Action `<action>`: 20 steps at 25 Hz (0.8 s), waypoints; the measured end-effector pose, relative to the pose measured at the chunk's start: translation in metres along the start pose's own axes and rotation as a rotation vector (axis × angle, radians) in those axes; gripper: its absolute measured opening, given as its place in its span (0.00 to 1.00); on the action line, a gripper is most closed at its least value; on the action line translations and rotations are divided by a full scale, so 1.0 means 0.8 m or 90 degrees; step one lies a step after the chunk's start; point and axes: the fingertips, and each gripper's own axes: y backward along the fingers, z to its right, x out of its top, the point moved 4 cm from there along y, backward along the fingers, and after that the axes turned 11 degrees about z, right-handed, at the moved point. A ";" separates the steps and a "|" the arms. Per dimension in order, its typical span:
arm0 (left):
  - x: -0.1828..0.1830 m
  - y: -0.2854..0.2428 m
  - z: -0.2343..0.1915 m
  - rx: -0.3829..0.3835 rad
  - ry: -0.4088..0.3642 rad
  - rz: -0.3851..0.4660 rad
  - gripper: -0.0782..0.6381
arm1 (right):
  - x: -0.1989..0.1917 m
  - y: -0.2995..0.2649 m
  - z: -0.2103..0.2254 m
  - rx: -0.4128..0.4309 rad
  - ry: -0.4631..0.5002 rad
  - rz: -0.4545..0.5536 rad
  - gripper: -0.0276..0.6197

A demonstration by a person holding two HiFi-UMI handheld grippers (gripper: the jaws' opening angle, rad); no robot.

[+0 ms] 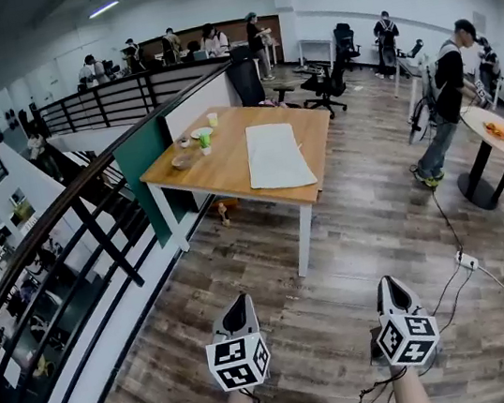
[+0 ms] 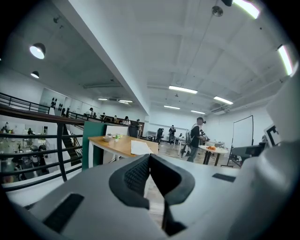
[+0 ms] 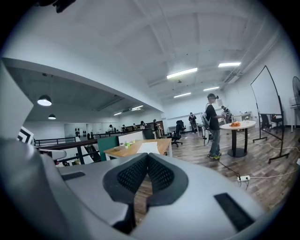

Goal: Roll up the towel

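Note:
A white towel (image 1: 277, 156) lies flat and unrolled on a wooden table (image 1: 228, 166) well ahead of me, across a stretch of floor. Both grippers hang low in the head view, far short of the table. My left gripper (image 1: 239, 304) is shut with nothing in it, and so is my right gripper (image 1: 392, 286). The left gripper view shows the towel (image 2: 140, 147) small on the table (image 2: 119, 143) past the tips of my left gripper (image 2: 149, 156). Beyond the tips of my right gripper (image 3: 147, 156), the towel (image 3: 147, 147) lies pale on the table (image 3: 136, 147).
Cups and a bowl (image 1: 181, 160) stand at the table's left end. A black railing (image 1: 94, 221) runs along the left. A person (image 1: 441, 104) stands beside a round table (image 1: 498, 138) at right. A power strip (image 1: 467, 259) and cables lie on the floor. Office chairs (image 1: 328, 84) stand behind the table.

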 end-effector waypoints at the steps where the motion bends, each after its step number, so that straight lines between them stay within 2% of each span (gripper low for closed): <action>1: 0.001 -0.001 -0.002 0.006 0.001 0.002 0.11 | 0.000 -0.003 0.001 0.000 -0.002 0.001 0.05; 4: 0.004 -0.004 -0.006 0.010 0.004 0.008 0.12 | 0.000 -0.011 0.001 0.014 -0.011 0.004 0.10; 7: 0.011 -0.007 -0.006 0.006 0.007 0.011 0.22 | 0.006 -0.017 0.003 0.020 -0.012 0.008 0.13; 9: 0.015 -0.008 -0.007 0.007 0.001 0.014 0.25 | 0.009 -0.020 0.003 0.024 -0.009 0.010 0.17; 15: 0.018 -0.010 -0.018 0.020 -0.001 0.023 0.36 | 0.007 -0.026 0.001 0.040 -0.004 0.014 0.37; 17: 0.020 -0.012 -0.022 0.020 0.010 0.030 0.46 | 0.007 -0.030 -0.001 0.045 -0.002 0.017 0.45; 20: 0.023 -0.016 -0.026 0.009 0.020 0.034 0.65 | 0.008 -0.034 -0.007 0.055 0.006 0.022 0.56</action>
